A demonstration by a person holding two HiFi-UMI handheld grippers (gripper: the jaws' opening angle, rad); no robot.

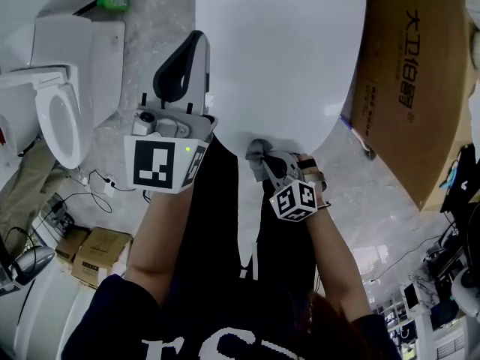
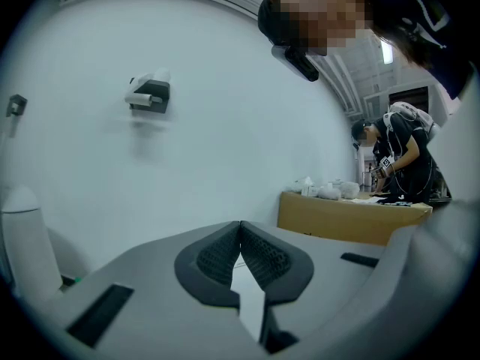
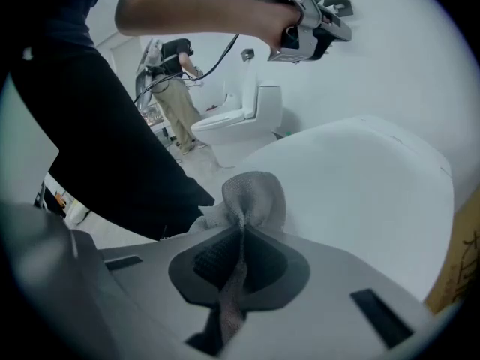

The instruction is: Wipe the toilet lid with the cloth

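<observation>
The toilet lid is a broad, smooth, glossy white oval, closed flat, its rounded front edge towards the person. At that front edge sits the cloth, a small grey wad with a coarse, knitted-looking weave. The right gripper has its jaws clamped on the cloth. In the right gripper view a loop of cloth bulges out past the ribbed black pads, a strip runs back between them, and it lies against the lid.

The left gripper is held higher, over the lid's left side, apart from it. Its jaws are closed on each other with nothing between them, and the left gripper view shows the textured dark pads meeting at their tips. Its body is matt grey plastic, and a small green light glows beside its black-and-white square marker.

To the right of the lid leans a brown cardboard box with bold black Chinese characters and what look like the digits 18; I cannot read it with certainty. The floor is grey, marble-patterned tile. To the left stands a second white toilet with its lid raised. More small cardboard boxes lie at lower left.
</observation>
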